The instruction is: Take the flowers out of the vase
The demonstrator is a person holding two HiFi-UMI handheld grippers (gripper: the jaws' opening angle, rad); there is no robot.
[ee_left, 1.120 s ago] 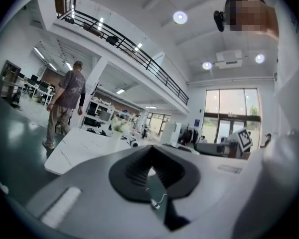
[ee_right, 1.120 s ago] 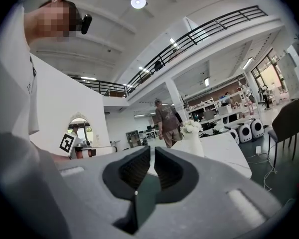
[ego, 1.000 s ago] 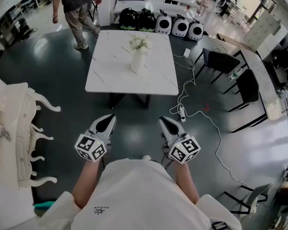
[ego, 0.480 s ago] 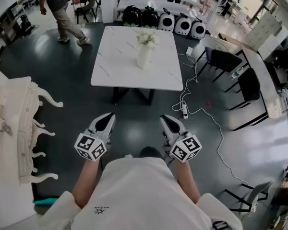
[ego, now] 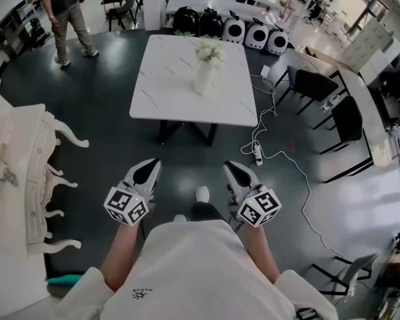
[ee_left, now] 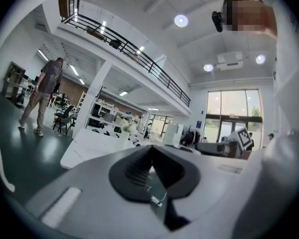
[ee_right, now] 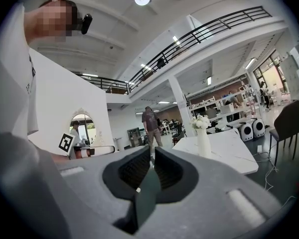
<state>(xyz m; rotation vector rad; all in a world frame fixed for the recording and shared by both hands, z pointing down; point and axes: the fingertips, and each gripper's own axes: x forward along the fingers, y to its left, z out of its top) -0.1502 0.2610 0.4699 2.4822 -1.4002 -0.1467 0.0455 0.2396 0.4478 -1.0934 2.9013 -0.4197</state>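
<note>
A white vase (ego: 205,79) with white flowers (ego: 209,50) stands upright on the far half of a white marble table (ego: 167,89), well ahead of me. In the right gripper view the vase (ee_right: 203,142) and flowers (ee_right: 200,122) show to the right of the jaws, far off. My left gripper (ego: 147,169) and right gripper (ego: 234,171) are held level over the dark floor, side by side, short of the table. Both are shut and hold nothing; the left gripper (ee_left: 150,147) and the right gripper (ee_right: 153,149) each show their pads together at the tips.
A person (ego: 61,19) walks at the far left beyond the table. White ornate furniture (ego: 20,172) stands at my left. Black chairs (ego: 313,85) and a white cable with a power strip (ego: 257,153) lie right of the table. Carrier cases (ego: 233,29) line the far side.
The table with the vase has drawn nearer in the head view. The person at the back has moved left. Both grippers keep their pose and stay shut.
</note>
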